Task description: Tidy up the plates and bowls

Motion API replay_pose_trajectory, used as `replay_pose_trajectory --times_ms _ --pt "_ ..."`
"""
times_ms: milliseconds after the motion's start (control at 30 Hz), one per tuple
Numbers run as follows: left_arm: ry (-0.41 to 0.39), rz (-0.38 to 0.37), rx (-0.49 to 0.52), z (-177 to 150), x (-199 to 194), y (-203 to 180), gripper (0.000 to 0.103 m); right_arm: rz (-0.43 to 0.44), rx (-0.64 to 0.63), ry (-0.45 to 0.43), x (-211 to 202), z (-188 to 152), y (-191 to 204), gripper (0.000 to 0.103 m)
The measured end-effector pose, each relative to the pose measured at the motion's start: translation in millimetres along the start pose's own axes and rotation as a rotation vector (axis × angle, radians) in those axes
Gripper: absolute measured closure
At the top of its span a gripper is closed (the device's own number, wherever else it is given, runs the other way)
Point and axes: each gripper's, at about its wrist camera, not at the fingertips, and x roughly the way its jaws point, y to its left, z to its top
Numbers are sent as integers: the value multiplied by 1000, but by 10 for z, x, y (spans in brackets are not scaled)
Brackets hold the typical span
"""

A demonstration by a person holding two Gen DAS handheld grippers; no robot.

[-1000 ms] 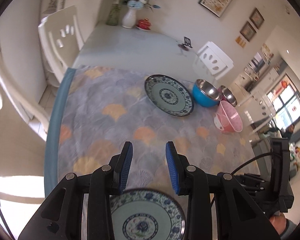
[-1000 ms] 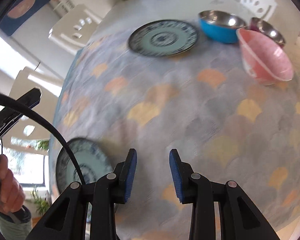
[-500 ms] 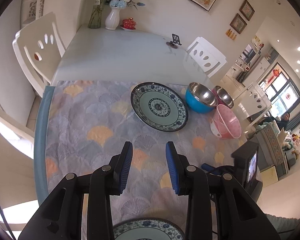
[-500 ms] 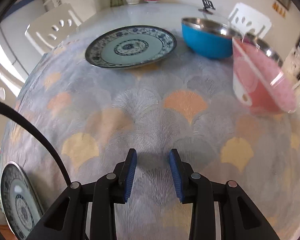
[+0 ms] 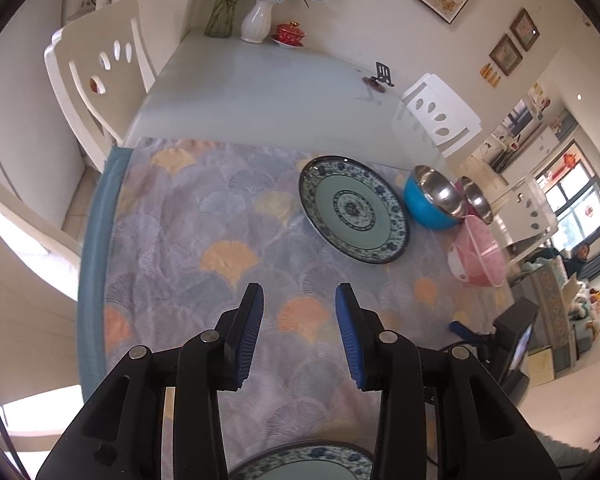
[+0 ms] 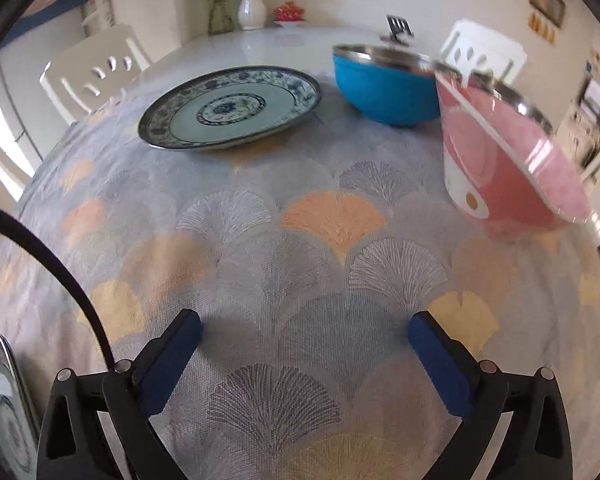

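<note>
A blue-and-white patterned plate (image 5: 354,209) (image 6: 230,107) lies on the fan-patterned cloth, far side. A blue steel-lined bowl (image 5: 432,199) (image 6: 384,84) stands to its right, with a second steel bowl (image 5: 478,200) behind it. A pink bowl (image 5: 478,254) (image 6: 508,168) sits tilted nearer me on the right. A second patterned plate (image 5: 300,462) (image 6: 4,408) lies at the near edge under my left gripper. My left gripper (image 5: 299,332) is open and empty above the cloth. My right gripper (image 6: 302,360) is wide open and empty, low over the cloth, short of the pink bowl.
White chairs (image 5: 100,76) (image 5: 440,116) stand around the table. A white vase of flowers (image 5: 257,20), a glass vase and a red lidded cup (image 5: 290,34) stand at the far end of the glass tabletop. A small black stand (image 5: 382,76) is near the far right edge.
My right gripper has opened wide and moved forward and lower toward the bowls. My left gripper has pulled back and up; the near plate has slid lower in its view.
</note>
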Motion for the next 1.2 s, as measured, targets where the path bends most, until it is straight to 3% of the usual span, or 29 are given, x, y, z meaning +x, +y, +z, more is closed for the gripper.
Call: replay_pose_trajectory --times_ms 167,433,800,1200 --pt "1 2 12 27 -1 -30 68 43 -7 -56 -36 -100 -38 0" --pt "-1 9 36 68 7 -58 66 41 -8 -56 -33 -111 -35 0" --pt "-62 -48 91 228 -116 -338 66 40 -9 -56 -35 -110 -31 0" --pt "-56 -31 83 63 -154 -256 66 40 -9 -57 -39 -110 -33 0"
